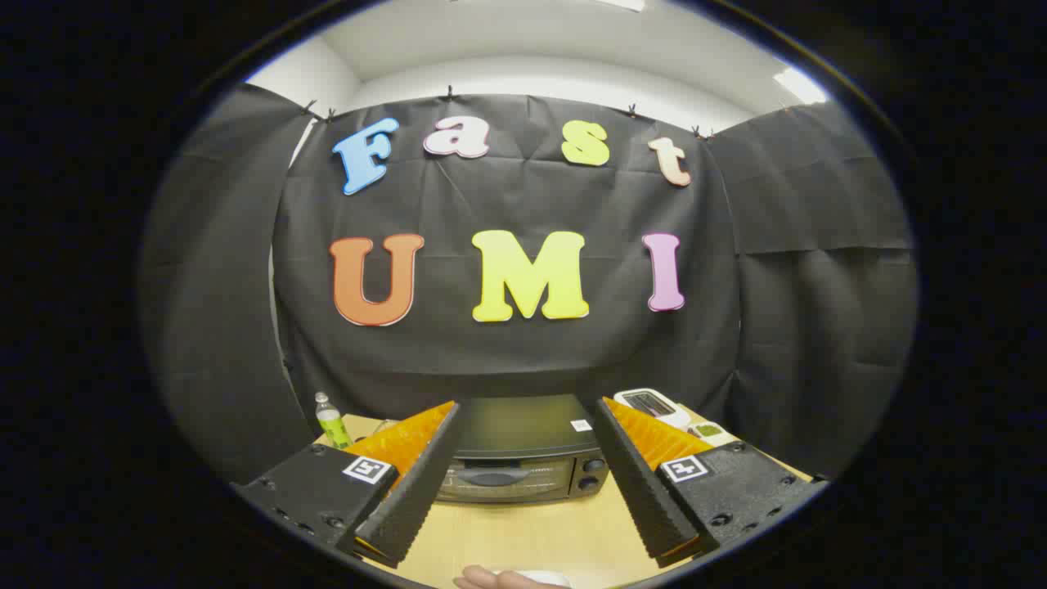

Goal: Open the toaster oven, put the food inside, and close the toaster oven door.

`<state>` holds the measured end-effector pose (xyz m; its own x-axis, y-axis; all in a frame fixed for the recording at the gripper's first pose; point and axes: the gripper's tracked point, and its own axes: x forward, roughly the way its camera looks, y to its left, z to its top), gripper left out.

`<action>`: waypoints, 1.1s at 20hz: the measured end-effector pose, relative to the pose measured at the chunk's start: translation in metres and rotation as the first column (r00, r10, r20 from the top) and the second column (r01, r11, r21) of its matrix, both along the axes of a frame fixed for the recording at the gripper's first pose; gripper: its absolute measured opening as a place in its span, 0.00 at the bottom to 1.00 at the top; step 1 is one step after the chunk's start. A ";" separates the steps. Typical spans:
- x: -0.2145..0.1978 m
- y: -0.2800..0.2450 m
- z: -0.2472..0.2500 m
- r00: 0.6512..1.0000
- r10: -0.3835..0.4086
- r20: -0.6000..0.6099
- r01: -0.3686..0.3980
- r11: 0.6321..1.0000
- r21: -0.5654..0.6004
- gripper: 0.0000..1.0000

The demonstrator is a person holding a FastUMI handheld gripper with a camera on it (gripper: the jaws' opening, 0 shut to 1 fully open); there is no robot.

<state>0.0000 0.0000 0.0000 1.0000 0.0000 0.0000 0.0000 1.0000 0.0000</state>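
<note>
Plainly, the gripper hangs above the pale wooden worktop with its jaws spread wide and nothing held between them. Just beyond the fingertips, centred in the gap, stands the toaster oven — dark, its glass door shut with the handle across the top of the door, two knobs on its right side, a small white sticker on its top. Far left of it, near the cloth wall, stands a small bottle with a greenish label. Far right sits a white device — possibly a scale, hard to tell — with a small green thing beside it. Nearest, at the worktop's near edge, part of a hand shows beside something white; whether that is the food I cannot tell.
</note>
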 end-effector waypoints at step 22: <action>0.028 0.003 -0.012 0.999 -0.010 0.032 0.011 0.999 -0.031 1.00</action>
<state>0.0284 0.0034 -0.0115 0.9994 -0.0103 0.0319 0.0112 0.9995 -0.0306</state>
